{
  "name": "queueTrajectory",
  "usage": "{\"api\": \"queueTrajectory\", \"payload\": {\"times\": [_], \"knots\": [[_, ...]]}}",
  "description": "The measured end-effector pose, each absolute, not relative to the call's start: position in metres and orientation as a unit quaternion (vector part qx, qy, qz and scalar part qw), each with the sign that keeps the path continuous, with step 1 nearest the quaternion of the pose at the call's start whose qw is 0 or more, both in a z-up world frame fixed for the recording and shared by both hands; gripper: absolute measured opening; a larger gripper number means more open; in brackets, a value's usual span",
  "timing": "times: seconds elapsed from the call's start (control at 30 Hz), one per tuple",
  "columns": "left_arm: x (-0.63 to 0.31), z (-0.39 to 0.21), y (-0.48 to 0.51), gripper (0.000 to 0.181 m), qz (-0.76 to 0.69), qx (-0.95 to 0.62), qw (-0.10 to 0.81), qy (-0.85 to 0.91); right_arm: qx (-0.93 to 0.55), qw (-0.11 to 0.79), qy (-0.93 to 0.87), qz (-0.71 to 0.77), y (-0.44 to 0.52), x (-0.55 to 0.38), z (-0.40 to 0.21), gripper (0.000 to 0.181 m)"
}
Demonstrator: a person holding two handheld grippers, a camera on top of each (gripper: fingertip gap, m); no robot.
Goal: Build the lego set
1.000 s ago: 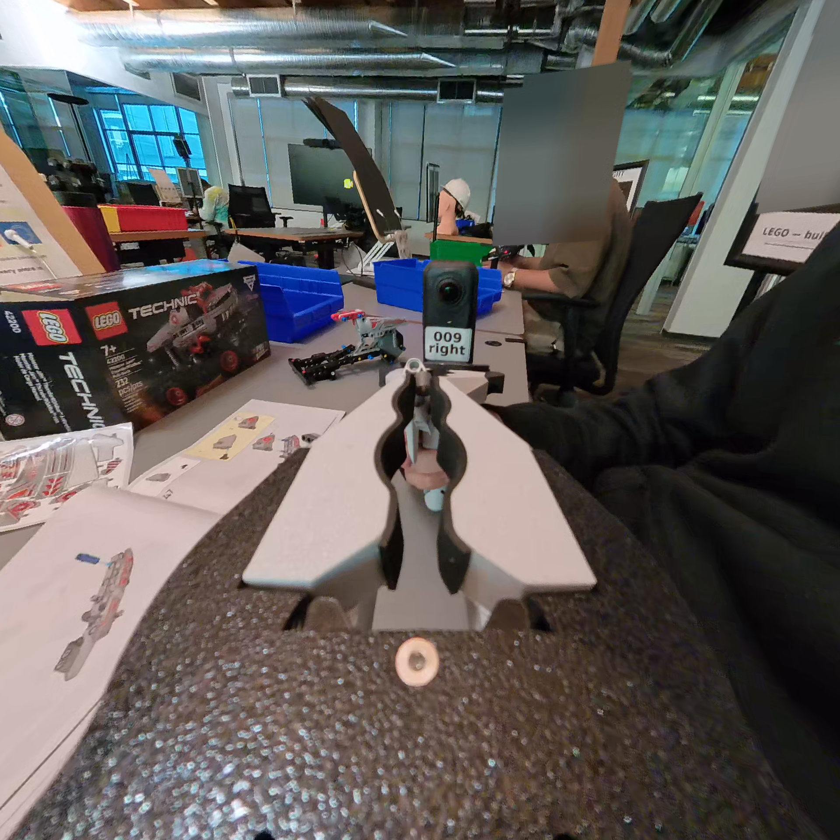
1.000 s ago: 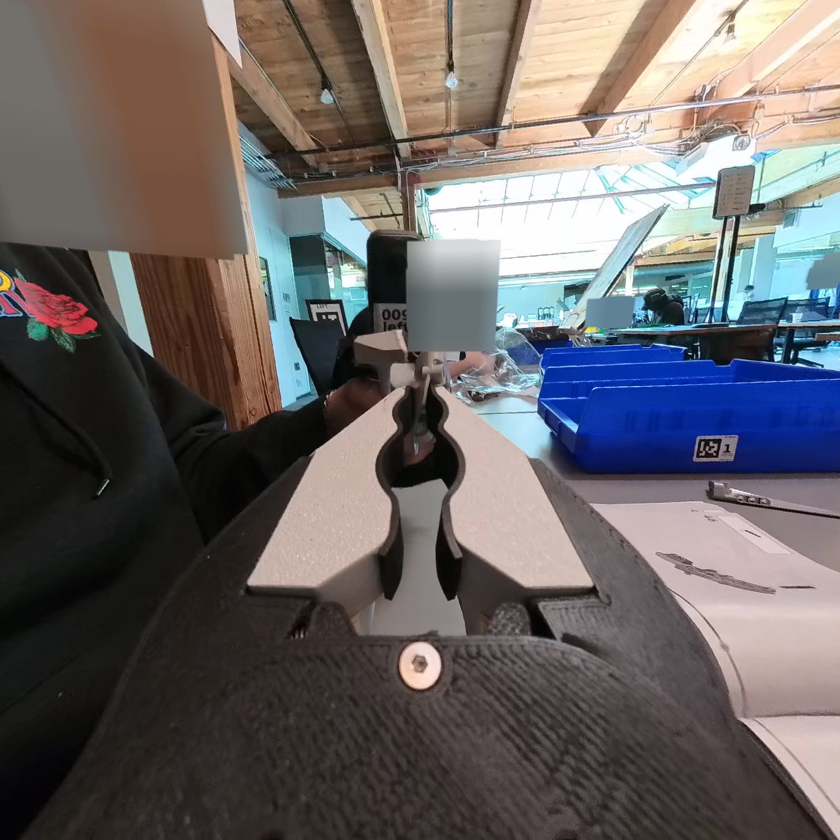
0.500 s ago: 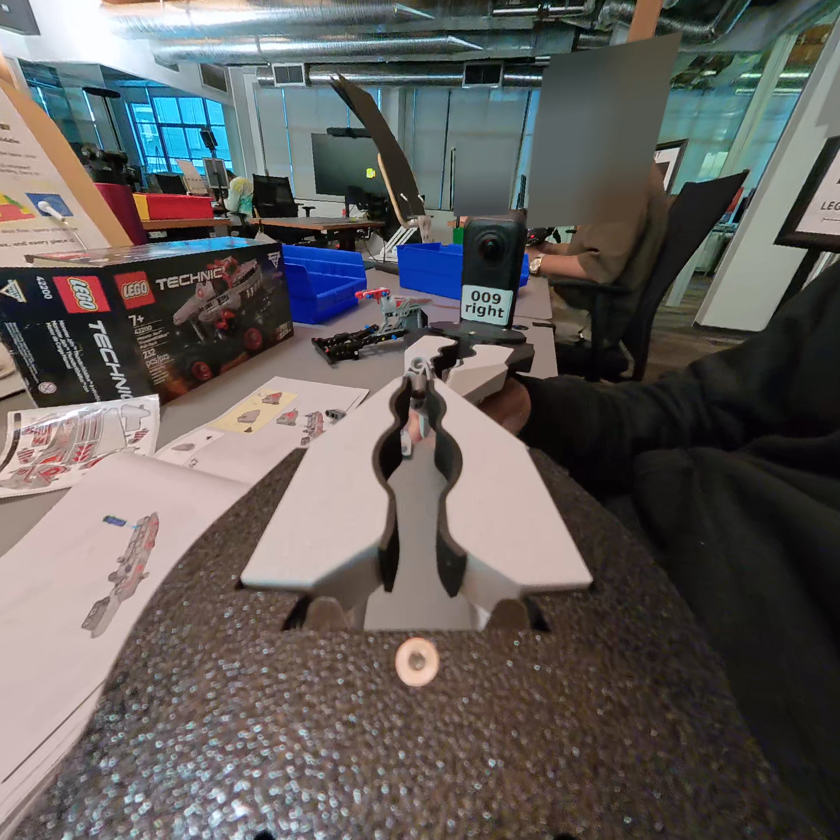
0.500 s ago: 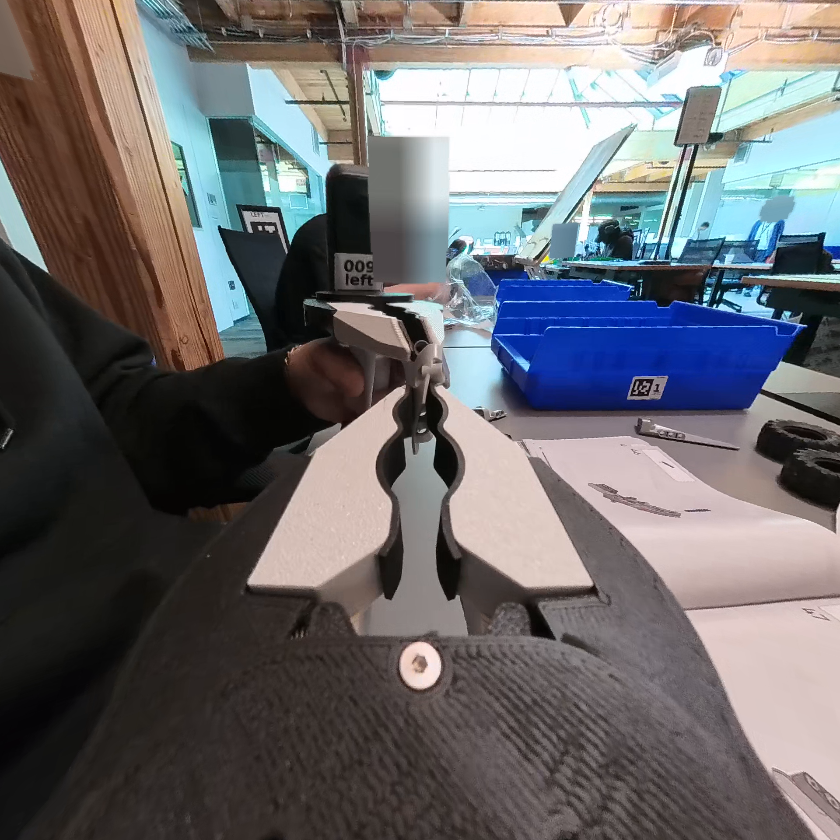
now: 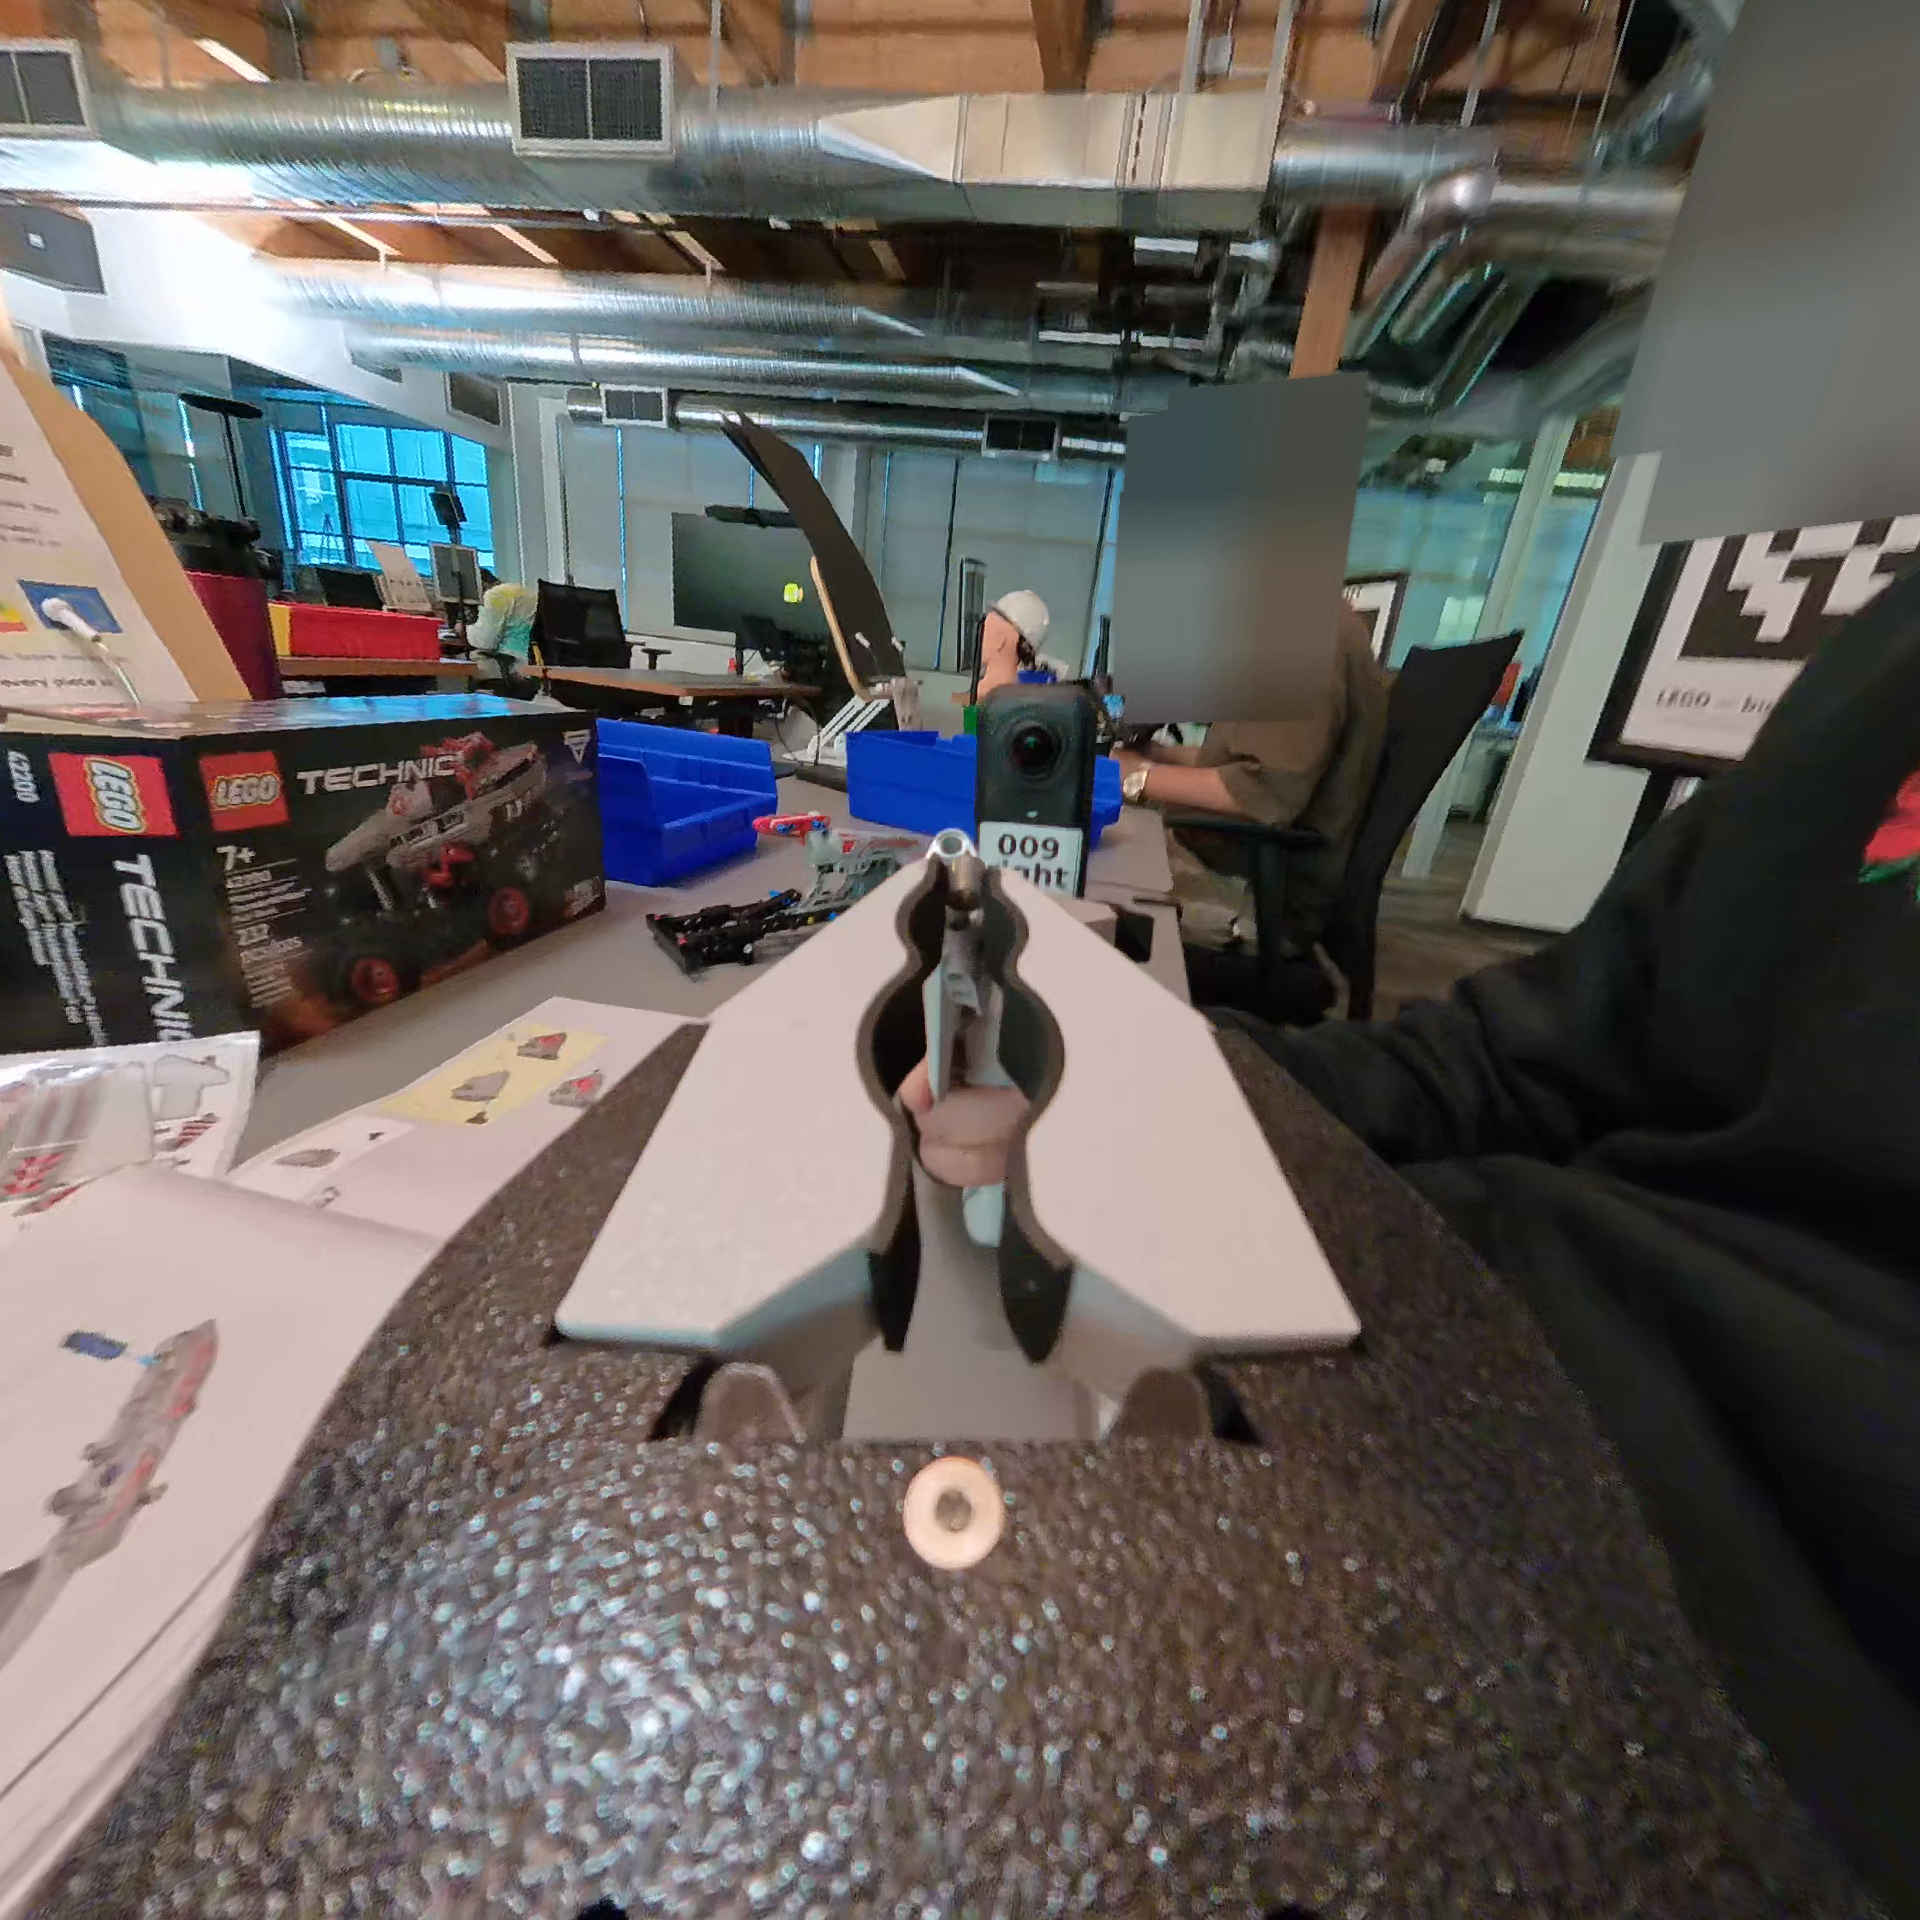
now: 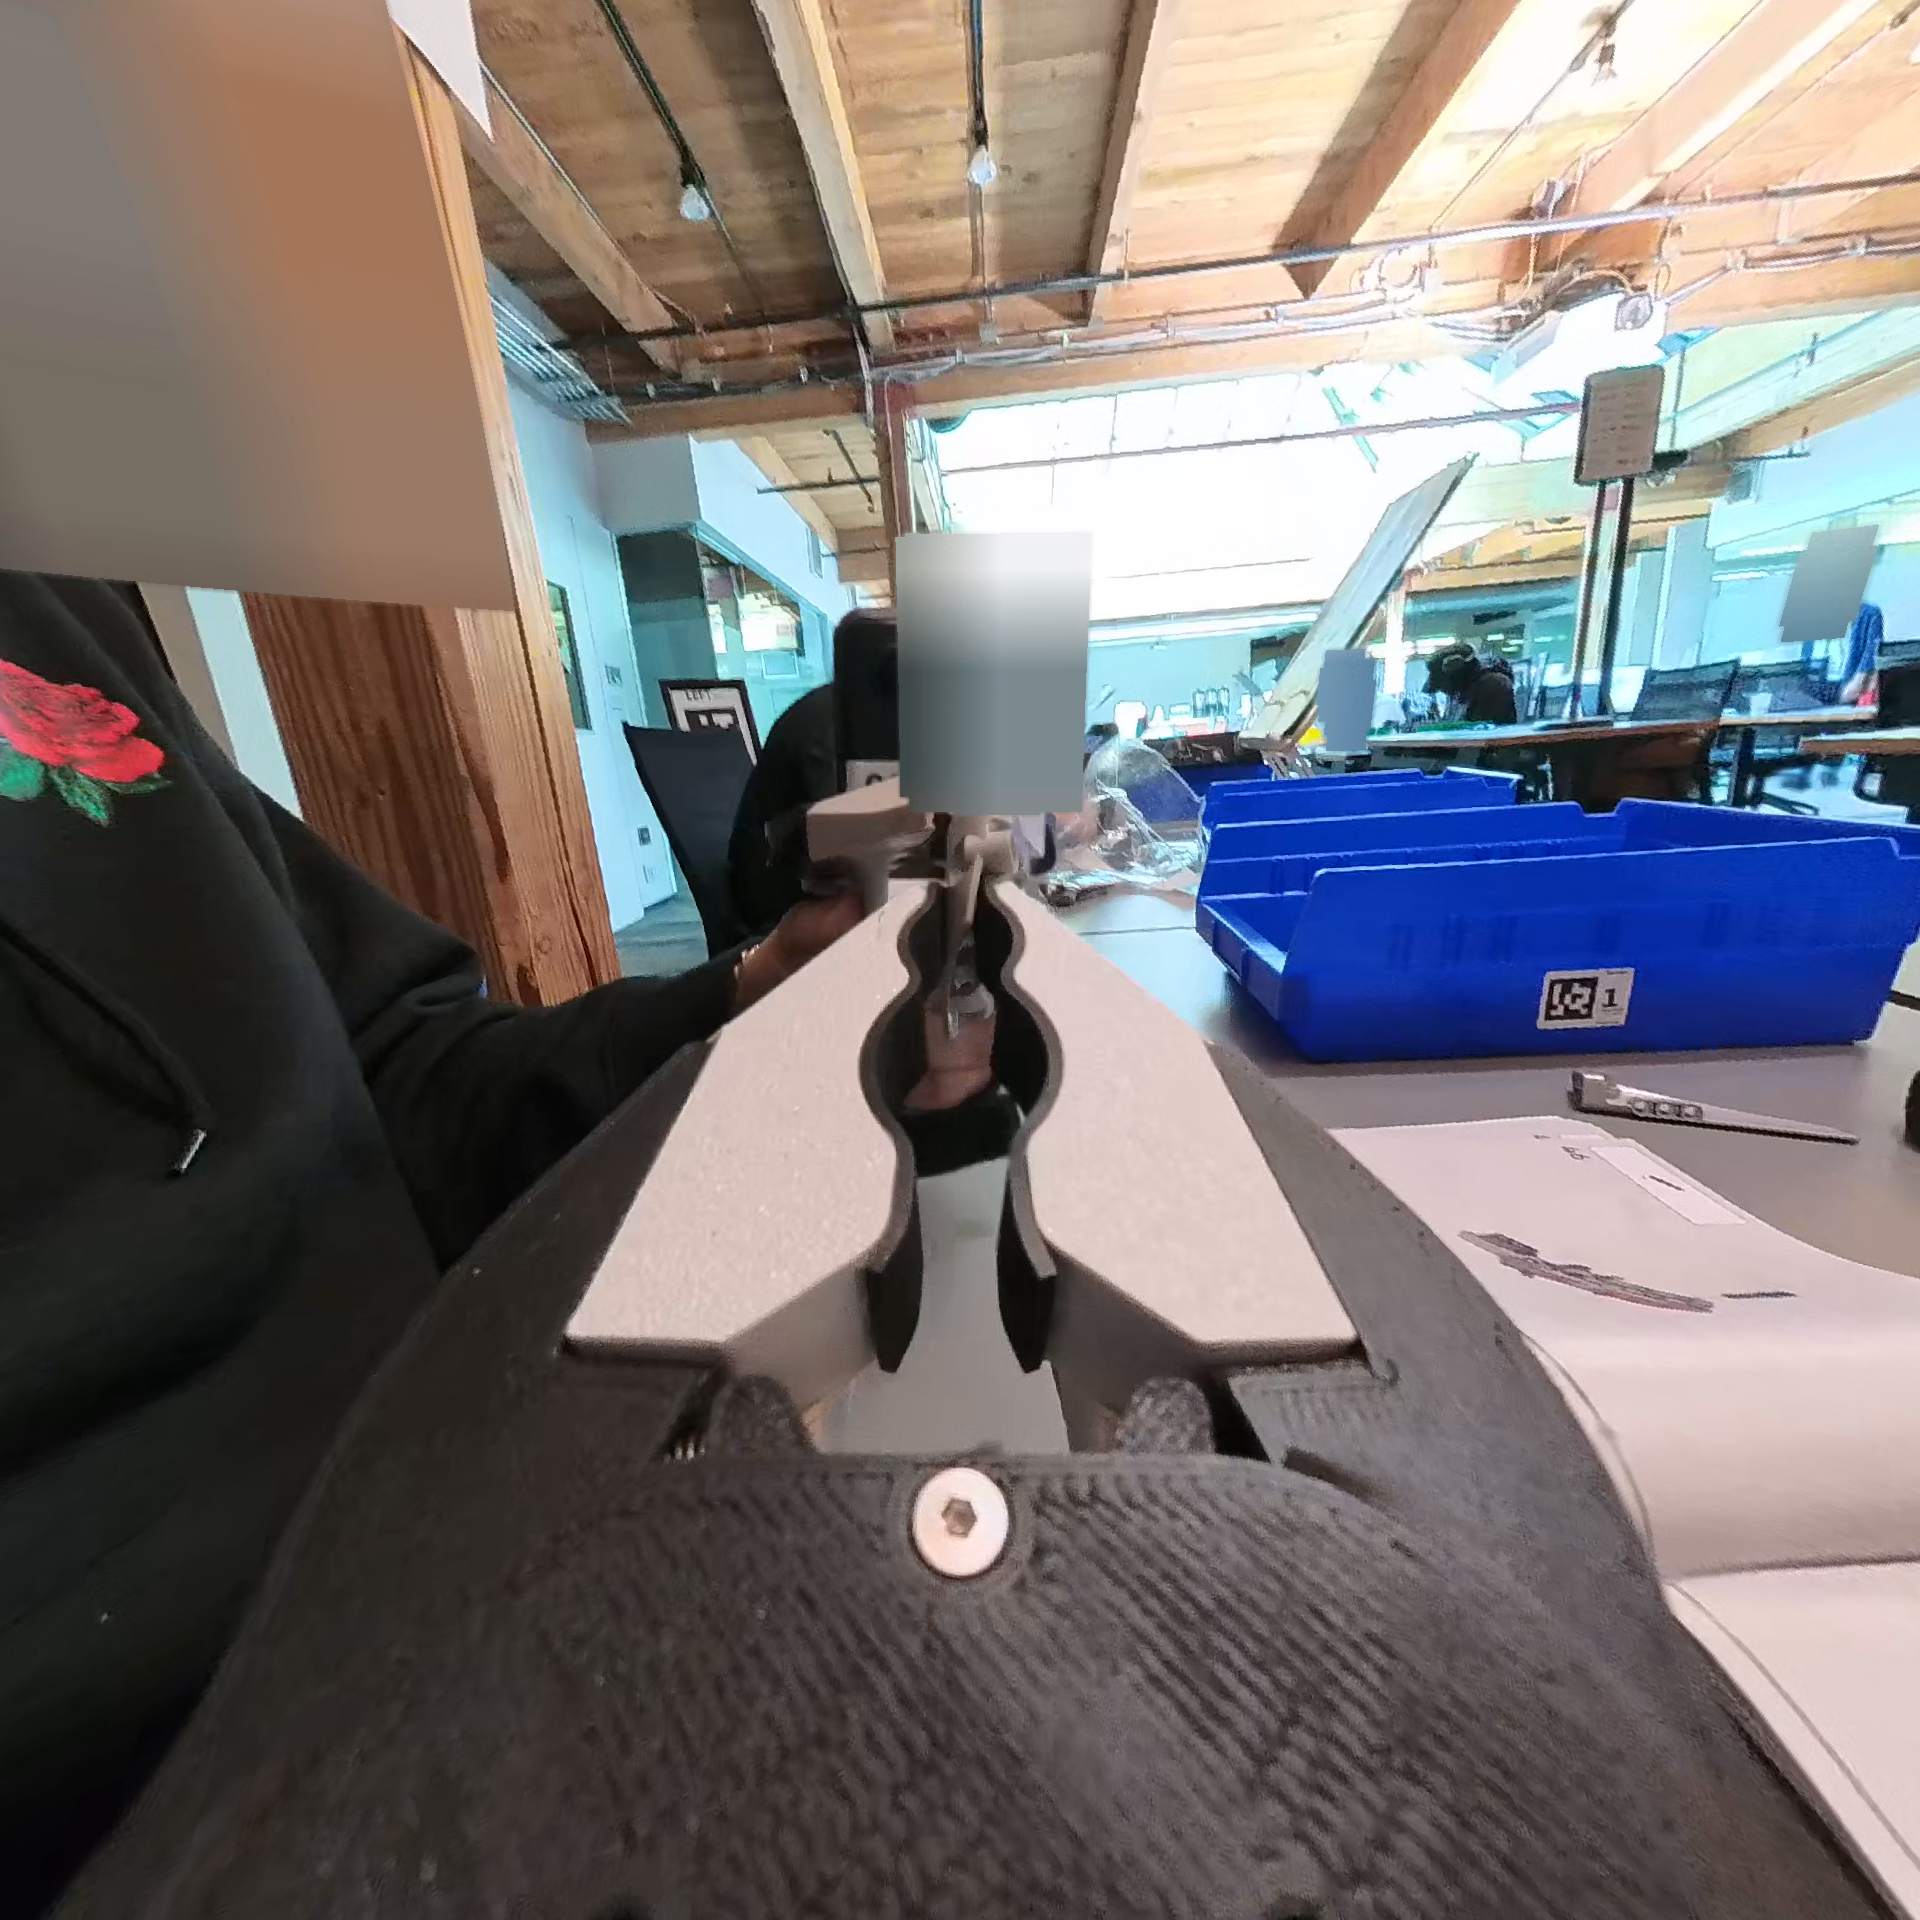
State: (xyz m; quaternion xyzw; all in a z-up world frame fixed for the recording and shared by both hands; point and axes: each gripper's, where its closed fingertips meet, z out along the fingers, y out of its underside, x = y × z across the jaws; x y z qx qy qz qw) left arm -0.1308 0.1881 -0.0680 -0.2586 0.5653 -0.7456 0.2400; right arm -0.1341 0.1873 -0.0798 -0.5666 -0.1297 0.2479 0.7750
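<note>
Both held up above the grey surface [image 5: 582,966], tips facing each other. Left gripper [image 5: 958,883]: pale grey fingers [image 5: 790,1122] clenched on a slim light-grey lego piece [image 5: 951,997] standing upright in the narrow gap, its rounded end poking out above the tips. Right gripper [image 6: 961,914]: matching fingers [image 6: 1132,1132] pinched on a thin grey lego part [image 6: 961,935] at the very tips, right against the far gripper's nose; whether the two pieces are joined cannot be told. Behind the gap in the left wrist view, a hand [image 5: 961,1132] wrapped around the other tool's handle. Farther off on the surface: a black lego box printed with a truck [image 5: 301,862], a dark partly built lego chassis [image 5: 748,920], open white instruction sheets [image 5: 145,1340], blue plastic bins [image 6: 1558,925], and a flat grey tapered lego panel [image 6: 1704,1112] lying near the booklet. Black hooded sleeve [image 6: 312,1039] with a red rose print at the frame edge.
</note>
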Motion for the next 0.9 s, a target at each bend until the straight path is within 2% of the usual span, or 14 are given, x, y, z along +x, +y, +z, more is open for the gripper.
{"api": "queueTrajectory", "payload": {"times": [0.3,0.47,0.7,0.9], "knots": [[-0.126,-0.067,0.188,0.005,-0.763,-0.285,0.215,0.538,-0.556,0.786,-0.111,0.248,0.187,-0.129,-0.077,0.004],[-0.132,-0.062,0.183,0.006,-0.765,-0.266,0.212,0.546,-0.532,0.785,-0.115,0.296,0.183,-0.134,-0.072,0.005],[-0.136,-0.054,0.178,0.006,-0.827,-0.258,0.122,0.484,-0.501,0.794,-0.138,0.315,0.175,-0.141,-0.064,0.005],[-0.126,-0.064,0.189,0.006,-0.726,-0.266,0.293,0.562,-0.537,0.786,-0.109,0.288,0.185,-0.131,-0.073,0.005]]}}
